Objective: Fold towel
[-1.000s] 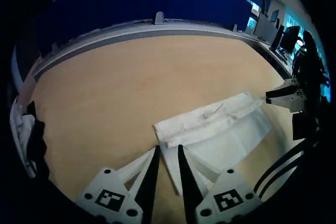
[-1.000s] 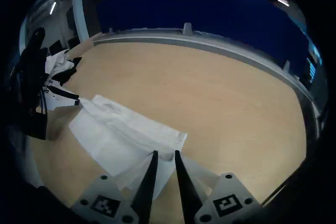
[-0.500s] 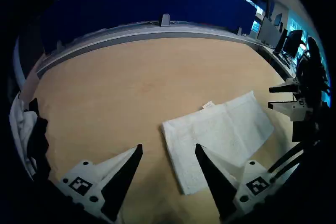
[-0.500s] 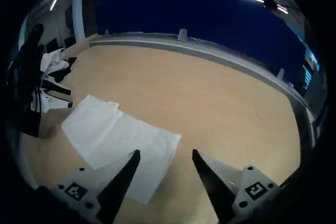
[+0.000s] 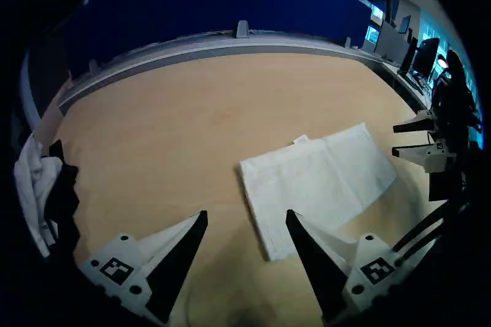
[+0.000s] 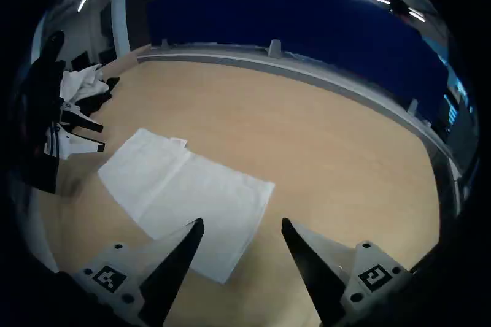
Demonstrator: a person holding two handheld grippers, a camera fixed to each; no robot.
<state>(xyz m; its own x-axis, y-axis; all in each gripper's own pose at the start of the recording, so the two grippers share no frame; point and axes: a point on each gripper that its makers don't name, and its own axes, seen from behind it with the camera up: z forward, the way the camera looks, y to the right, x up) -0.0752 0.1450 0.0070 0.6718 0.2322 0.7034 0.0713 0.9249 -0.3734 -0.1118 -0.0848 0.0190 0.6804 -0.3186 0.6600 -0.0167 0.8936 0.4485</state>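
Left gripper (image 5: pixel 245 213): jaws spread wide and holding nothing, low over the counter (image 5: pixel 184 118); its right finger overlaps the near edge of the towel (image 5: pixel 319 180), contact not clear.
Right gripper (image 6: pixel 242 221): jaws likewise parted and empty; the towel's (image 6: pixel 190 192) near corner lies between the two fingers, the left finger crossing its edge.
Towel: white, folded into a flat rectangle, lying loose on the counter (image 6: pixel 319 143) between the two grippers, gripped by neither.
Tag (image 5: pixel 301 140): small and white, sticking out at the towel's far long edge; in the right gripper view it shows near the far corner (image 6: pixel 178 141).
Across the towel: in the left gripper view the right gripper (image 5: pixel 395 141) sits just beyond the far short end, fingers apart; in the right gripper view the left gripper (image 6: pixel 102 137) does the same.
Counter: pale wood, edged by a grey rail.
Cloth heap (image 5: pixel 40 198): white and dark pieces, at the counter's end, well apart from the towel.
Partition (image 5: pixel 215 2): deep blue, behind the rail.
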